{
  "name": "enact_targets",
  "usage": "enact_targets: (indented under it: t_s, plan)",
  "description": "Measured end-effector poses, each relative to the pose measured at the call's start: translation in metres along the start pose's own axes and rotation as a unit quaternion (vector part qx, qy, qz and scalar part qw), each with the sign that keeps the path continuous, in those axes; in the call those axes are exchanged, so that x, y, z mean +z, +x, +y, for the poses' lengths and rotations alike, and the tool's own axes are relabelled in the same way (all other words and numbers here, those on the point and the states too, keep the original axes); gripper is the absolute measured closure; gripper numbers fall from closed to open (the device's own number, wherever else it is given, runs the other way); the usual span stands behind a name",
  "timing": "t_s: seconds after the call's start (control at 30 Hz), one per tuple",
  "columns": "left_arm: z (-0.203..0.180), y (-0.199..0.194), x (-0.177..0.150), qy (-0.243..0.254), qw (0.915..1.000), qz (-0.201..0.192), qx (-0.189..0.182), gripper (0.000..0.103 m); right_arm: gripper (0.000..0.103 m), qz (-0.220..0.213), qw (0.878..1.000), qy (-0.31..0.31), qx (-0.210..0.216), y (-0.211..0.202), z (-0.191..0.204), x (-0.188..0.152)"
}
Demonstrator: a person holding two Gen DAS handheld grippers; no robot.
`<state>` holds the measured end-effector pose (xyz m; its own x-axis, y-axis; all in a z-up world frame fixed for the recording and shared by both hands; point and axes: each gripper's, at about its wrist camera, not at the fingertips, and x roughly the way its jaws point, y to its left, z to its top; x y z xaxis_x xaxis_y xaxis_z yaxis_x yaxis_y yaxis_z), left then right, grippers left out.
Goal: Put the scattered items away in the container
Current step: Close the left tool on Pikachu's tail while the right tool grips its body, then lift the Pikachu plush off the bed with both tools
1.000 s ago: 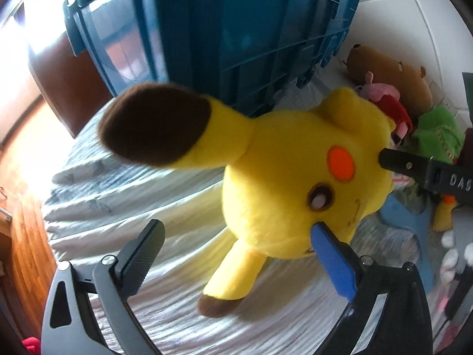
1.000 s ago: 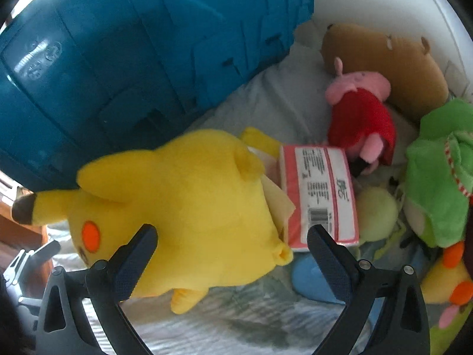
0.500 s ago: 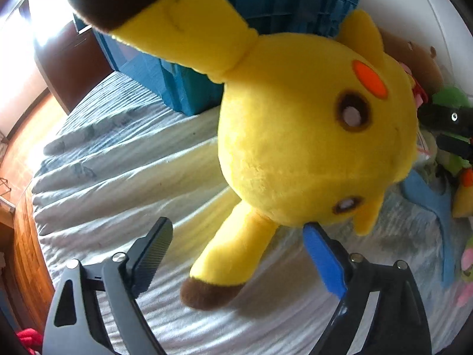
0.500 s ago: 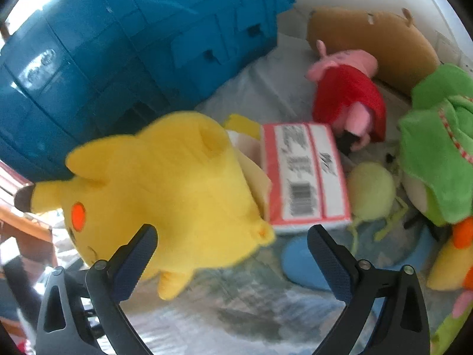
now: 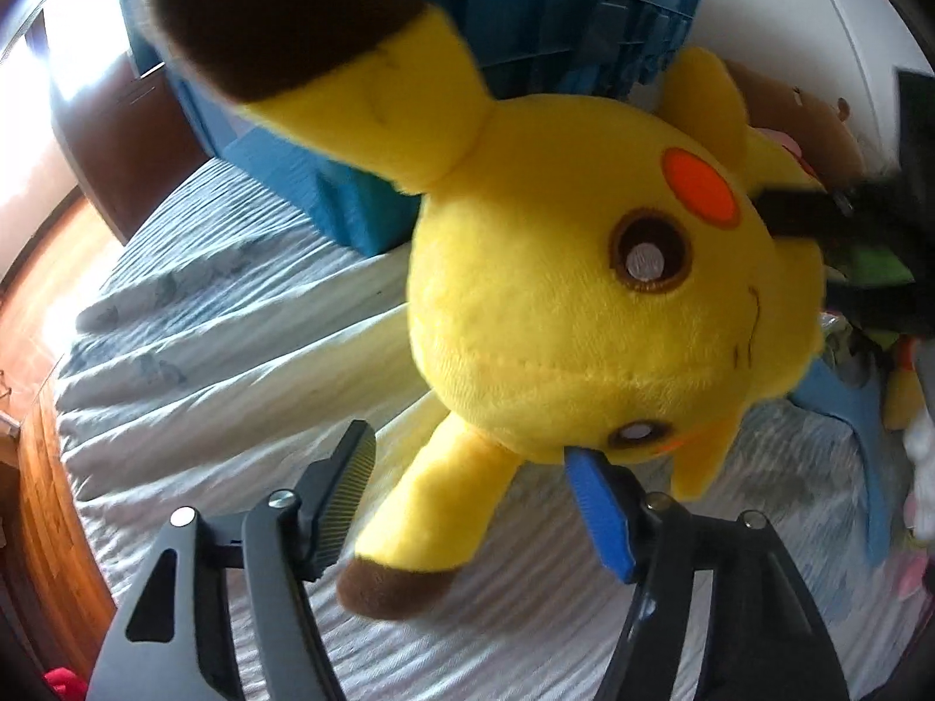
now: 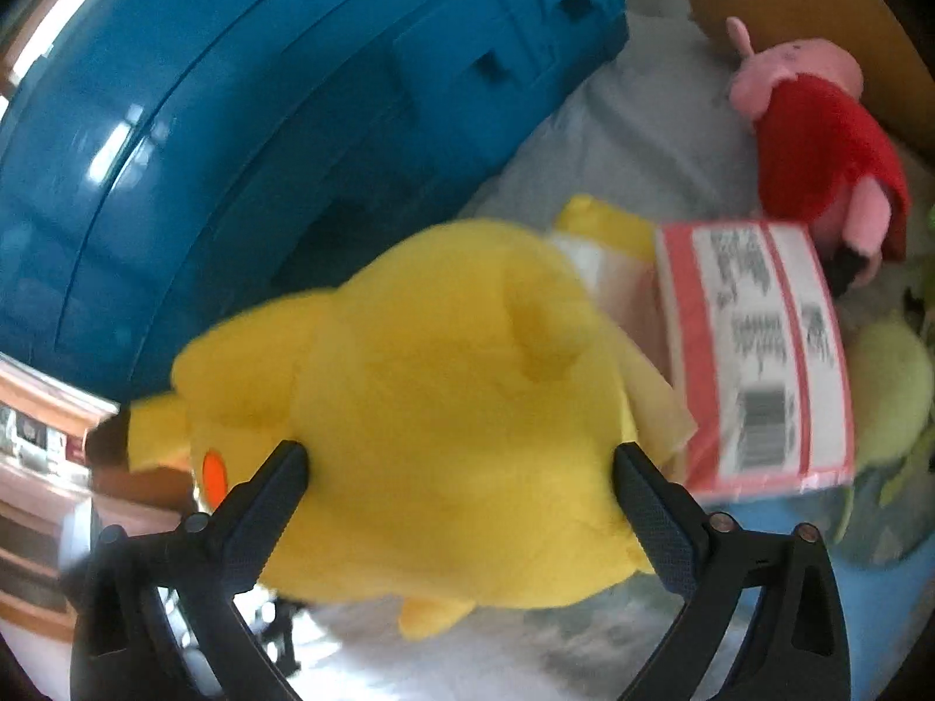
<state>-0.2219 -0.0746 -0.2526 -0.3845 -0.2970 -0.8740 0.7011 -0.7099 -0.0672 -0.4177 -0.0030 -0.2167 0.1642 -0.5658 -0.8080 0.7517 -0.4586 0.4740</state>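
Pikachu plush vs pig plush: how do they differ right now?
The Pikachu plush is yellow and sits between the right hand-held gripper fingers, off the bed; the pig plush is pink in a red dress and lies untouched on the bedsheet. Pikachu looks much bulkier. Both are still outside the blue bin.

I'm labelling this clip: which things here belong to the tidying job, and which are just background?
Part of the job:
Pikachu plush, in the right gripper
blue crate
Peppa Pig plush
brown plush
pink-edged packet
left gripper, open

Just there:
striped bedsheet
wooden floor
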Motion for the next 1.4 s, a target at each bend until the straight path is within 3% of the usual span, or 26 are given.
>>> enact_targets:
  t_s: [0.3,0.43,0.5,0.53,0.57,0.63,0.67,0.9,1.13,1.2,1.3,1.37,1.4]
  plan:
    - [0.047,-0.044,-0.003,-0.039,0.9989,-0.026,0.008,0.036,0.000,0.060,0.996,-0.047,-0.043,0.004,0.045,-0.065]
    - [0.034,-0.047,-0.007,0.004,0.9999,-0.014,-0.001,0.036,0.000,0.035,0.996,-0.040,-0.066,-0.006,0.040,-0.078]
    - [0.032,-0.040,-0.012,0.031,0.9995,-0.005,-0.007,0.036,0.000,0.012,0.993,-0.051,-0.103,-0.015,0.037,-0.083]
    - [0.024,-0.038,-0.019,0.047,0.9988,-0.006,-0.010,0.032,0.000,0.002,0.991,-0.058,-0.119,-0.019,0.035,-0.086]
    - [0.023,-0.036,-0.022,0.054,0.9984,-0.010,-0.012,0.020,0.000,-0.006,0.990,-0.063,-0.127,-0.022,0.032,-0.089]
    - [0.021,-0.032,-0.027,0.066,0.9976,-0.017,-0.011,0.007,0.000,-0.014,0.988,-0.067,-0.137,-0.025,0.025,-0.096]
    - [0.021,-0.028,-0.029,0.070,0.9974,-0.016,-0.009,0.004,0.000,-0.016,0.987,-0.067,-0.142,-0.025,0.021,-0.100]
    - [0.024,-0.005,-0.030,0.078,0.9967,-0.021,0.000,0.004,0.000,-0.013,0.990,-0.048,-0.135,-0.010,0.000,-0.119]
    - [0.016,0.017,-0.030,0.100,0.9938,-0.047,-0.016,0.004,0.000,-0.052,0.985,-0.097,-0.133,0.011,0.009,-0.113]
    - [0.015,0.028,-0.029,0.099,0.9937,-0.050,-0.014,0.006,0.000,-0.064,0.982,-0.114,-0.136,0.020,0.014,-0.111]
    - [0.015,0.035,-0.027,0.096,0.9932,-0.064,-0.016,0.017,0.000,-0.096,0.974,-0.137,-0.152,0.027,0.019,-0.108]
    - [0.012,0.036,-0.025,0.105,0.9912,-0.074,-0.033,0.037,0.000,-0.110,0.971,-0.145,-0.157,0.027,0.019,-0.106]
    - [0.008,0.036,-0.024,0.113,0.9898,-0.078,-0.037,0.039,0.000,-0.116,0.969,-0.149,-0.158,0.027,0.019,-0.105]
